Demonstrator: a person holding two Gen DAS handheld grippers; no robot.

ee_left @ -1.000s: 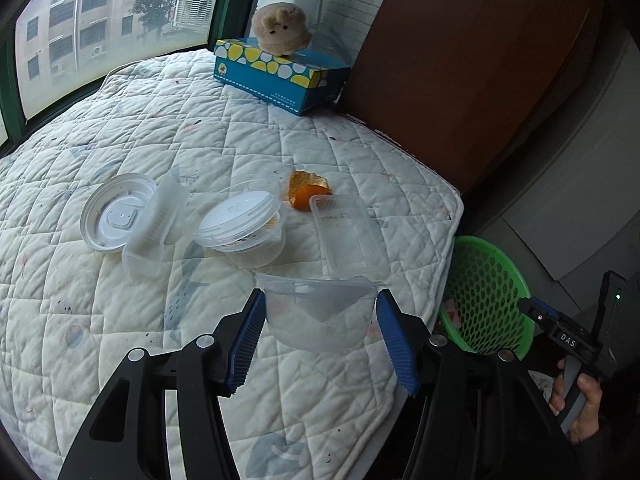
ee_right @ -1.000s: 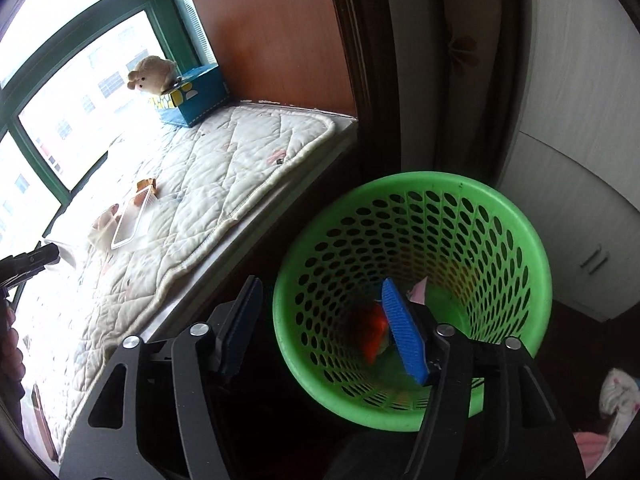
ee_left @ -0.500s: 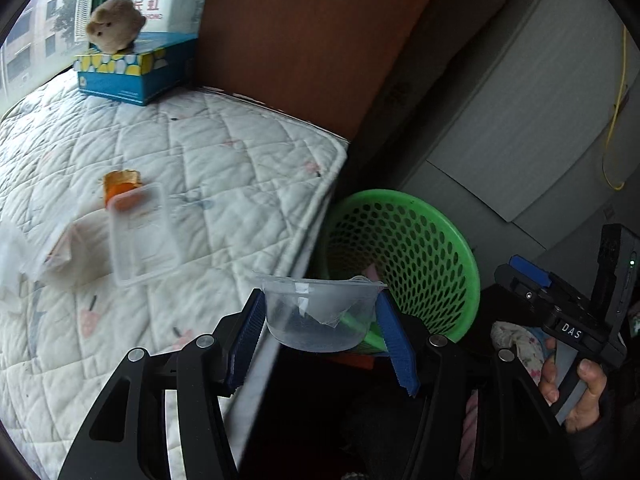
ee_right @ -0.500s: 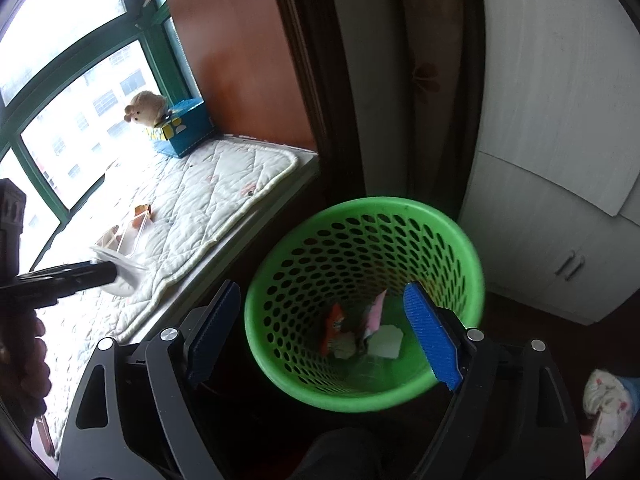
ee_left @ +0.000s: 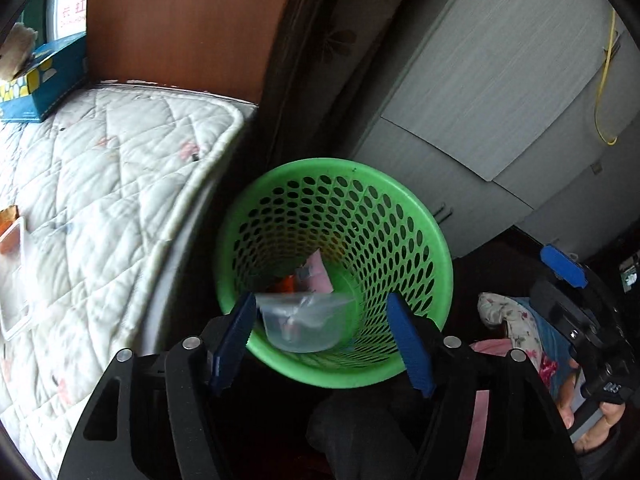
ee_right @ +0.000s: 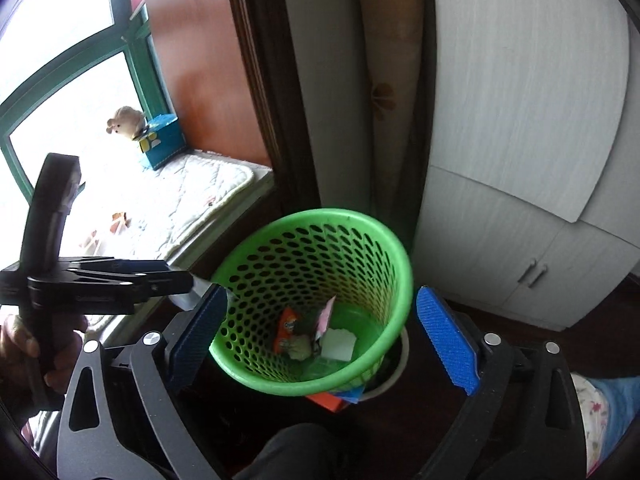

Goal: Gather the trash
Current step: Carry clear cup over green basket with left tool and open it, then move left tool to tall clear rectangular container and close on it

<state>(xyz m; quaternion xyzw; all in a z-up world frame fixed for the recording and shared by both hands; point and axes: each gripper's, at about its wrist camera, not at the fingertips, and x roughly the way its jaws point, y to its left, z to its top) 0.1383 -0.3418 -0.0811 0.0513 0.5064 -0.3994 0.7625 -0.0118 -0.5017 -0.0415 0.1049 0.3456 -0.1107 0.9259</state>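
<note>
While its blue pads stand spread wide, the left gripper [ee_left: 322, 332] hangs over the green basket [ee_left: 416, 216], and a clear plastic cup [ee_left: 304, 326] sits between them above the rim, touching neither pad. Right gripper [ee_right: 320, 340] also gapes empty over the basket; wrappers [ee_right: 304, 332] lie on its bottom, with the quilted pad [ee_left: 100, 184] beyond its left side.

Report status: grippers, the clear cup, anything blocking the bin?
Left gripper open, clear plastic cup loose between its pads above the green basket. Right gripper open, empty. Nothing blocking the basket mouth.

Black left gripper [ee_left: 322, 336], blue ribbed pads [ee_left: 410, 346], silver screws; sleeve possibly floral.
</note>
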